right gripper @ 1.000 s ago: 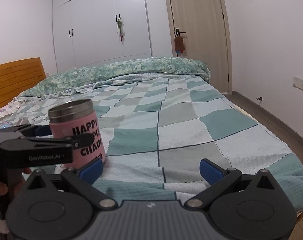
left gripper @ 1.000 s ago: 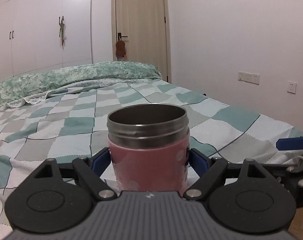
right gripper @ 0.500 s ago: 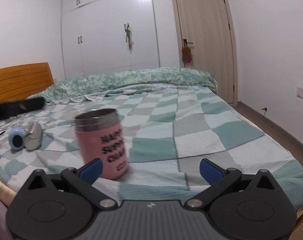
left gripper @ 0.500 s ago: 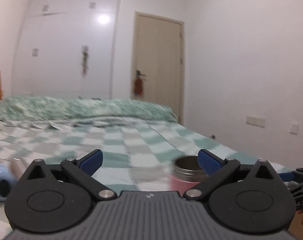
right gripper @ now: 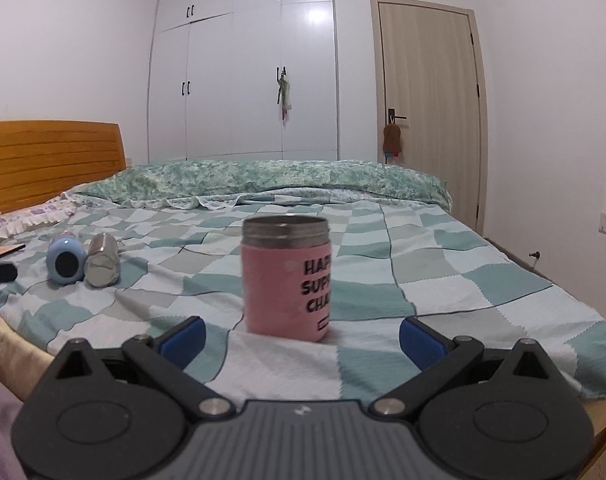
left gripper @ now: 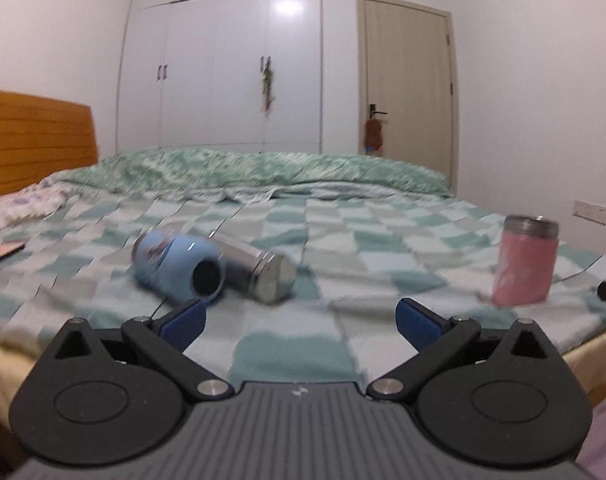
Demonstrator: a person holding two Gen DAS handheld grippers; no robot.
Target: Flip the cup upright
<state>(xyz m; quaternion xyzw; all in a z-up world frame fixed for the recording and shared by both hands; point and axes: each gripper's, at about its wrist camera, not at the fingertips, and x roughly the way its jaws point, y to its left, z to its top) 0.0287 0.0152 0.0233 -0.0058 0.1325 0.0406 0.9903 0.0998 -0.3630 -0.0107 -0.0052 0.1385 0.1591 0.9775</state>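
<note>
**Pink cup stands upright on the checked bedspread, both grippers empty**

The pink cup (right gripper: 285, 276) sits on its base near the foot edge of the bed (right gripper: 443, 280), steel rim up and mouth open to the ceiling. Black lettering runs down its right side, partly turned out of sight. In the right wrist view it stands straight ahead of the right gripper (right gripper: 301, 334), a little beyond the blue fingertips and not touched by either one. That gripper's jaws are spread wide with nothing between them.

The left gripper (left gripper: 301, 320) is likewise spread apart and holds nothing. From its camera the cup (left gripper: 525, 262) appears far off to the right, well clear of the fingers. Ahead of it and slightly left, two other cups lie on their sides, touching each other: a light blue cup (left gripper: 179, 270) with its dark end facing the camera, and a steel cup (left gripper: 257, 270) just to its right, shiny flat end forward. This view is smeared with blur, so finer detail on them is lost. In the right wrist view the same pair lies well to the left of the pink cup.

Further back, a green patterned duvet (right gripper: 263, 178) is bunched across the bed. An orange wooden headboard (right gripper: 51, 158) stands at the left, white wardrobe doors (right gripper: 243, 76) behind, and a beige door (right gripper: 431, 100) to the right.
</note>
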